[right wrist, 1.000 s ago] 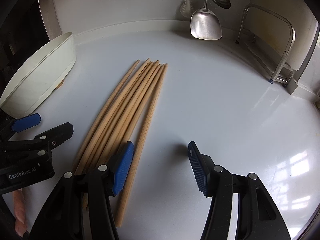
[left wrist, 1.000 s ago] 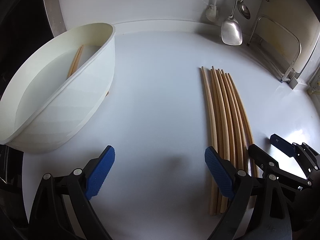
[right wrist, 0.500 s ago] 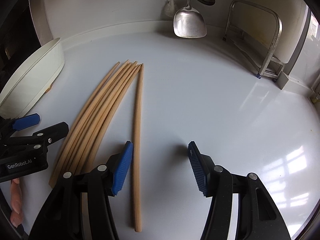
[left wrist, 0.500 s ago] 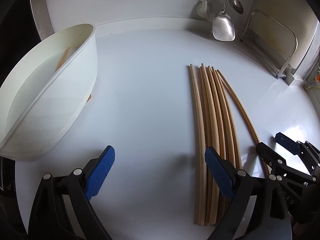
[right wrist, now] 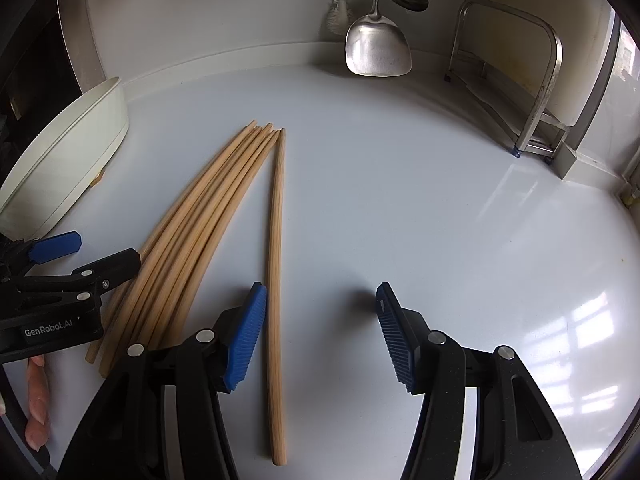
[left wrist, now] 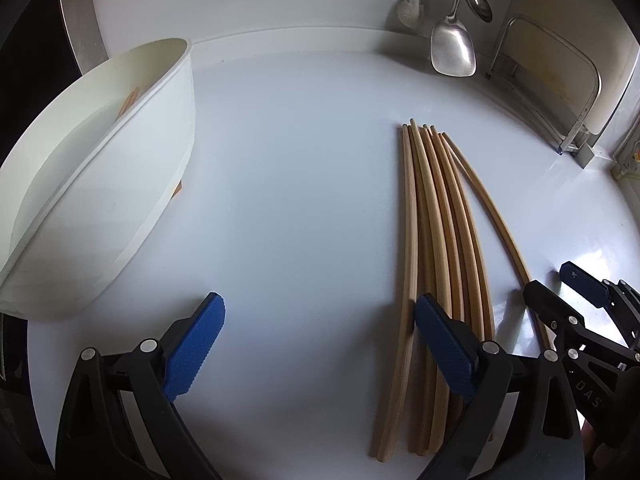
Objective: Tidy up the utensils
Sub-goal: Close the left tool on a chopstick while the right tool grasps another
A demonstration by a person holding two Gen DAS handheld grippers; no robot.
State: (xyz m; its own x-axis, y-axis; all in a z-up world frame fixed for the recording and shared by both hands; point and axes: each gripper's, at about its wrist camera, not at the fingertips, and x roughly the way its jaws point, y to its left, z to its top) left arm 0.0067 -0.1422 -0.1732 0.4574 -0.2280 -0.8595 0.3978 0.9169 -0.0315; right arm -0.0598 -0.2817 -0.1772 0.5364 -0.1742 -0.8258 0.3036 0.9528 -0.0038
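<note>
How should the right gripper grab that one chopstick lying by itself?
Probably at its near end, coming straight down from above. The lone chopstick lies flat on the white counter, split off from the bundle, so there is bare counter on both sides of it there. The right gripper has open jaws already standing either side of it, across its length.

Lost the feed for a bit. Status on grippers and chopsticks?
Left gripper empty, jaws opening. Right gripper open around the stray chopstick, not gripping. Bundle on counter beside it. Path to white bin clear.
</note>
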